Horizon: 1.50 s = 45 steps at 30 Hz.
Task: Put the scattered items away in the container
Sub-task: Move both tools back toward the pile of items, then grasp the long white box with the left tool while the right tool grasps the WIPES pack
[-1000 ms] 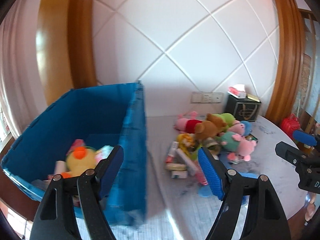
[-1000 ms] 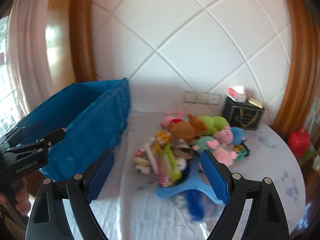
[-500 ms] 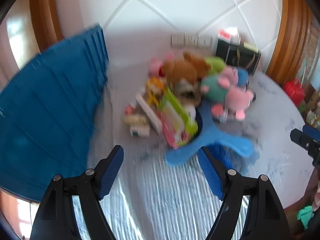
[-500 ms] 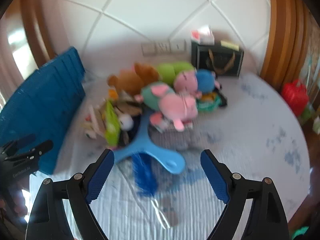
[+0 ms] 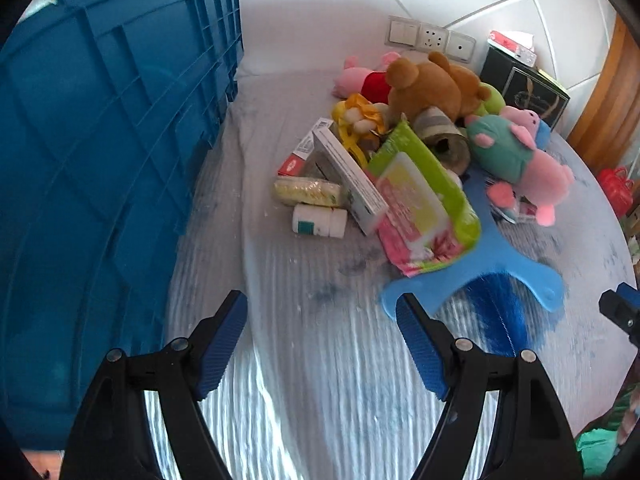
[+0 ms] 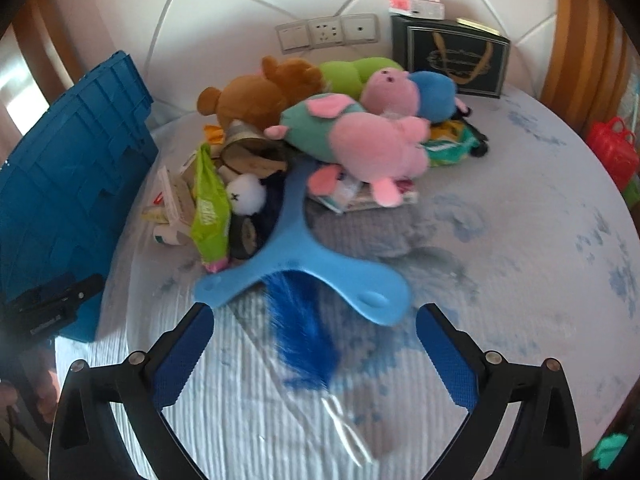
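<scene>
Both grippers tilt steeply down over the bed. The left gripper (image 5: 322, 344) stands wide apart and empty above bare sheet; the blue crate (image 5: 100, 160) rises close on its left. The right gripper (image 6: 314, 354) holds nothing, its jaws opening, a blue brush (image 6: 304, 268) just ahead between them. Beyond lies the heap: green packet (image 5: 432, 184), boxes (image 5: 348, 172), brown bear (image 6: 260, 92), pink pig (image 6: 376, 148).

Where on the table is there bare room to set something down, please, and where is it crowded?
Free: the strip of cloth between the crate and the boxes; the near cloth below the blue brush; and the right side past the pink plush, towards the red basket. Crowded: the pile in the middle, from the brown bear down to the brush.
</scene>
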{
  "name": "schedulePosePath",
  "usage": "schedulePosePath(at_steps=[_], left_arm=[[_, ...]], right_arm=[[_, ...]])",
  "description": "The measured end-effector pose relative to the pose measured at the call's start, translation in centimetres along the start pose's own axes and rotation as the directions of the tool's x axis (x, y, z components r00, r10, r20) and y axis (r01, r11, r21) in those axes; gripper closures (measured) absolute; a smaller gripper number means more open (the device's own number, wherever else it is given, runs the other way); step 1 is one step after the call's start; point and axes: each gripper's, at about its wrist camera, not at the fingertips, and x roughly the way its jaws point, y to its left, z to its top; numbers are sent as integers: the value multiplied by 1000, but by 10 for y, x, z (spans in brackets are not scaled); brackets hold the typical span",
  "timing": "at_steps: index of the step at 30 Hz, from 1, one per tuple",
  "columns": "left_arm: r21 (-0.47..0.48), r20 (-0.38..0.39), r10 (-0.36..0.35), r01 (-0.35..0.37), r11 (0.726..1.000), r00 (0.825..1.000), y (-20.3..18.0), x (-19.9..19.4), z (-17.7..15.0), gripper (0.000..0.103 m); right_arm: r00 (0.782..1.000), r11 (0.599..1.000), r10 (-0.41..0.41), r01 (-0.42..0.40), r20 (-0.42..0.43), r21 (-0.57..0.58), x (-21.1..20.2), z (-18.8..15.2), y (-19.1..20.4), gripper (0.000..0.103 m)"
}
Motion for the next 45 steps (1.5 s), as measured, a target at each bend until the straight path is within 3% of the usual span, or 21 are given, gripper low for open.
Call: schedulePosePath(at_steps=[3, 4, 14, 18, 20, 22, 36, 38, 39, 40, 41, 45], left_arm=[[-7, 16, -20, 20, 1000, 1000, 2, 16, 12, 26], [-12, 24, -30, 30, 999, 999, 2, 23, 18, 26], [-27, -11, -50, 49, 998, 999, -30, 85, 67, 26], [-14, -41, -21, 21, 1000, 999, -39, 110, 75, 28], [-9, -66, 3, -4, 1000, 998, -39, 122, 76, 45], [-23, -103, 3, -5, 1000, 995, -34, 136, 75, 55], [23, -100, 24, -22, 999, 995, -28, 153, 75, 56], [16, -102, 26, -24, 1000, 994, -28, 152, 74, 62], [9, -97, 19, -18, 1000, 995, -26, 150, 73, 66], [3, -97, 8, -8, 1000, 995, -25, 148, 71, 72], [1, -100, -1, 1, 1000, 995, -25, 147, 69, 83], [4, -115, -22, 23, 1000, 993, -24, 140, 59, 84]], right_arm=[[1000, 1000, 18, -18, -15, -12, 19, 11, 19, 39], [999, 999, 24, -25, -27, -21, 28, 15, 26, 42], [991, 992, 76, -85, -109, -88, 96, 58, 63, 42], [987, 989, 96, -109, -130, -98, 114, 70, 67, 42], [984, 987, 105, -120, -145, -102, 123, 73, 70, 44], [981, 986, 117, -134, -155, -100, 131, 76, 71, 51], [962, 970, 208, -225, -178, -86, 142, 82, 89, 53], [962, 971, 205, -223, -178, -88, 141, 81, 92, 61], [964, 971, 200, -219, -176, -99, 140, 81, 94, 76], [967, 972, 184, -205, -174, -112, 138, 80, 95, 81], [970, 973, 171, -194, -172, -122, 138, 80, 96, 83], [970, 972, 173, -196, -173, -129, 137, 80, 96, 87]])
